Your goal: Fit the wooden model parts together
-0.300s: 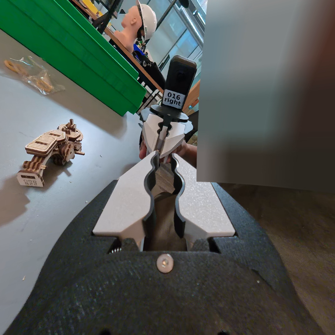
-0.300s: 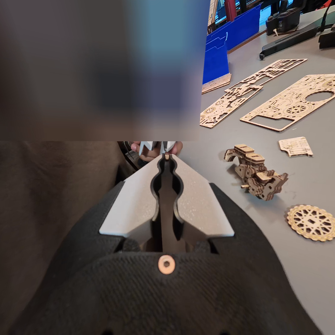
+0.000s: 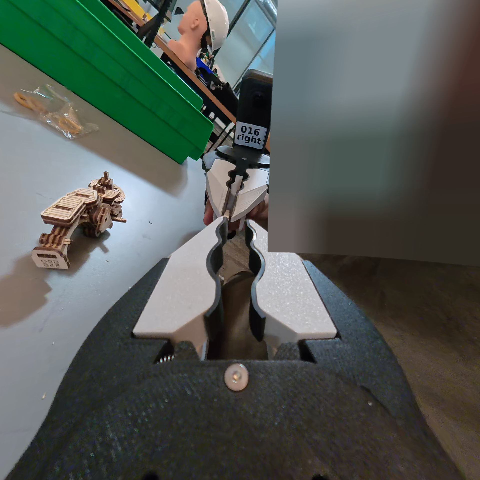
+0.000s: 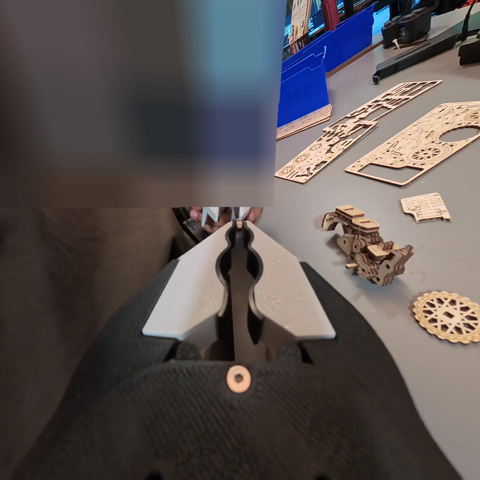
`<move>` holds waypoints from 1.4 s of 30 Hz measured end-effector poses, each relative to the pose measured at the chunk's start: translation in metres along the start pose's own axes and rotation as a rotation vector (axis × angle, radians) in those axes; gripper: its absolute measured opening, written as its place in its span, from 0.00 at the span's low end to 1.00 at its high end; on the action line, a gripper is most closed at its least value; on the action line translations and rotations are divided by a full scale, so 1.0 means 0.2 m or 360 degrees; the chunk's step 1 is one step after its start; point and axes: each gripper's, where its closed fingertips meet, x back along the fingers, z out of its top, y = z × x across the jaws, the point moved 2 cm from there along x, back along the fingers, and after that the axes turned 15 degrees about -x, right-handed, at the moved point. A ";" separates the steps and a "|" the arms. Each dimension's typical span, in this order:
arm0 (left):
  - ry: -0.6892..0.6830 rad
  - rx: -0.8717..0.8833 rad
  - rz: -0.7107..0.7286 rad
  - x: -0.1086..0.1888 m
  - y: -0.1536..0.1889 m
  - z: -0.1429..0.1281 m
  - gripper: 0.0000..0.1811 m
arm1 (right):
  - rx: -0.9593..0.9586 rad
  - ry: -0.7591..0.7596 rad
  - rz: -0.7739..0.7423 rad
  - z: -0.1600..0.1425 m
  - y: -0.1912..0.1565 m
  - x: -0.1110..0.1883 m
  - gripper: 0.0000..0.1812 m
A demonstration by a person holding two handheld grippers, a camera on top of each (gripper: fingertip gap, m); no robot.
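My right gripper (image 4: pixel 239 222) is shut on a small pale wooden piece (image 4: pixel 239 225) at its tips. It faces my left gripper (image 3: pixel 235 222), which is open and empty, tip to tip just off the table's near edge. In the left wrist view the right gripper (image 3: pixel 228 211) holds the piece (image 3: pixel 226 213) right above my left fingertip (image 3: pixel 222 223). In the right wrist view the left gripper's white fingers (image 4: pixel 211 215) show just beyond the piece, spread apart. A partly built wooden model (image 3: pixel 78 215) lies on the grey table (image 3: pixel 145 197); it also shows in the right wrist view (image 4: pixel 368 249).
A wooden gear wheel (image 4: pixel 446 317), a small cut sheet (image 4: pixel 426 207) and large laser-cut sheets (image 4: pixel 415 145) lie on the table's right side. Blue bins (image 4: pixel 304 98) stand behind them. Green bins (image 3: pixel 104 65) and a plastic bag of parts (image 3: pixel 52 111) are at the left. A person's dark clothing fills the near side. Left and right tips are no more than a few centimetres apart.
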 end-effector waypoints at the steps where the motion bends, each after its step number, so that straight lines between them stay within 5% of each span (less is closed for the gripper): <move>1: 0.0000 -0.0001 0.0001 0.00 0.00 0.00 0.06 | -0.0004 -0.0001 0.0002 0.00 0.00 0.00 0.01; 29: -0.0114 -0.0186 0.0129 0.01 -0.04 -0.02 0.08 | 0.0047 0.0147 -0.0030 0.07 0.02 0.05 0.01; 37: -0.0195 -0.0273 0.0432 0.08 -0.21 -0.03 0.12 | 0.0121 0.0202 -0.0378 0.12 0.16 0.12 0.01; 42: -0.0318 -0.0423 0.0726 0.11 -0.34 -0.02 0.22 | 0.0077 0.0228 -0.0438 0.13 0.18 0.15 0.01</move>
